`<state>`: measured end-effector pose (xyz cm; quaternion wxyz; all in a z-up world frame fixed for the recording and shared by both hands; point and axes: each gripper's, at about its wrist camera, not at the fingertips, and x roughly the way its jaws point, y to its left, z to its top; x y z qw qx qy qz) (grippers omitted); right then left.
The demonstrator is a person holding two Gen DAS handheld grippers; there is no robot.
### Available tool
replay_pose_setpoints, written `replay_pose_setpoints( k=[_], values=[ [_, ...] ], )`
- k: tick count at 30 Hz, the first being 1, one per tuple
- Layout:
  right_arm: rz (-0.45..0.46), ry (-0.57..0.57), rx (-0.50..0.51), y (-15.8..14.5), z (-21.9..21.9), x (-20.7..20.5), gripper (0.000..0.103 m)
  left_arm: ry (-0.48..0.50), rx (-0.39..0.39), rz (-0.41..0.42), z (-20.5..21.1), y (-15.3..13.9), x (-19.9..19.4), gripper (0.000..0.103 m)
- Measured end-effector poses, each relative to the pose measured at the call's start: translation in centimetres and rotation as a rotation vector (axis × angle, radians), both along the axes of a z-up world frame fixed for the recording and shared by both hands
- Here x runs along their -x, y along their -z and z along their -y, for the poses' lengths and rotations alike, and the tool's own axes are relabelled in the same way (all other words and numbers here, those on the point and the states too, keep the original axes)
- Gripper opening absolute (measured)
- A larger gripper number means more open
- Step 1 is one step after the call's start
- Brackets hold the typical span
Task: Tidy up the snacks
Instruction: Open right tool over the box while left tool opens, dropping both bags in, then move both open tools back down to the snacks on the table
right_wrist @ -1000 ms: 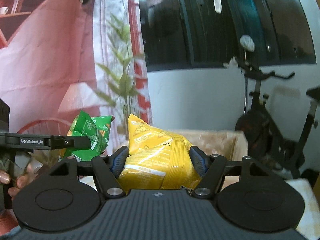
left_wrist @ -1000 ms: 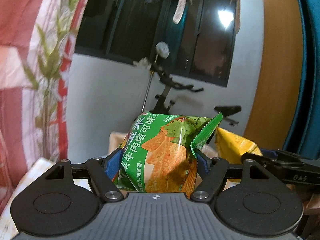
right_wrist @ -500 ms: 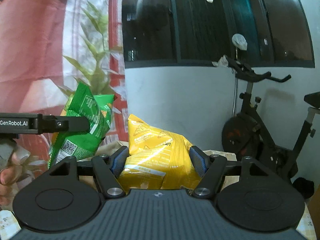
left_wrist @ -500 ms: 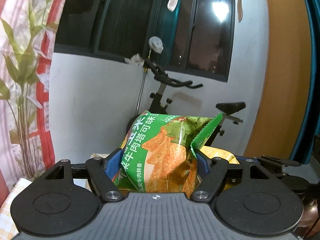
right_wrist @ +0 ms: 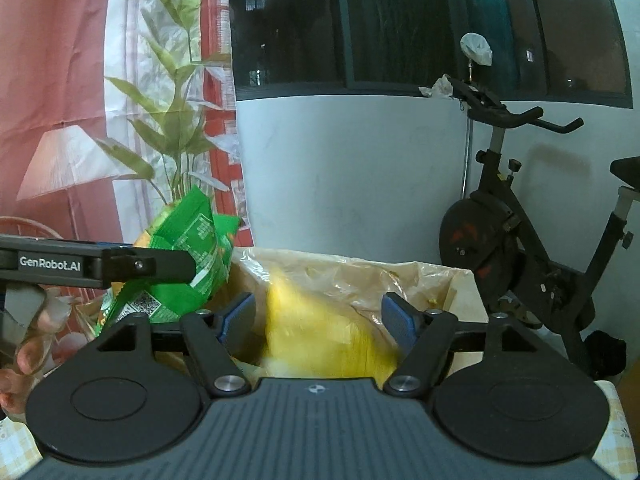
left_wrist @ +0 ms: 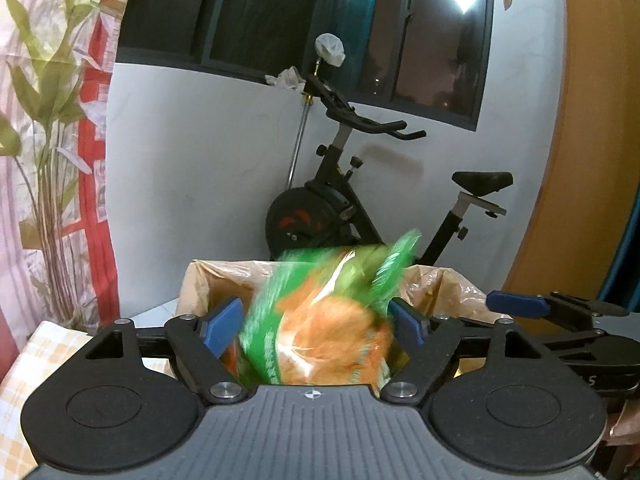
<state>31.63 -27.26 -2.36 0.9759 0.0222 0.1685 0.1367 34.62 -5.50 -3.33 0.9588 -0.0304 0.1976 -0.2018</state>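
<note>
In the left wrist view we find the left hand-held gripper (left_wrist: pixel 316 326) with its jaws opening; the green snack bag (left_wrist: pixel 320 332) sits blurred between the blue pads (left_wrist: pixel 222 326), clear of the left one, above the plastic-lined cardboard box (left_wrist: pixel 448 284). The other hand-held gripper's pad shows at the right edge. An exercise bike (left_wrist: pixel 352 200) stands by the white wall behind. In the right wrist view we note the right hand-held gripper (right_wrist: pixel 320 322) likewise opening, its pads apart from the blurred yellow snack bag (right_wrist: pixel 320 336), which lies between them over the same box (right_wrist: pixel 460 284). The green bag appears at left beside a person's fingers (right_wrist: pixel 24 356).
</note>
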Motion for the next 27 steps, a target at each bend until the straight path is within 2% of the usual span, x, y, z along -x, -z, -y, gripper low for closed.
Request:
replay_pose_setpoints(
  k=[13, 27],
  values=[
    [-0.010, 0.017, 0.004, -1.3, -0.4, 2.8, 0.081, -0.011, -0.036, -0.013, -1.0, -1.6, 3.1, 0.082],
    [-0.067, 0.055, -0.013, 0.0, -0.2, 8.4, 0.083, -0.048, -0.051, -0.039, -3.8, -0.5, 9.2, 0.082]
  ],
)
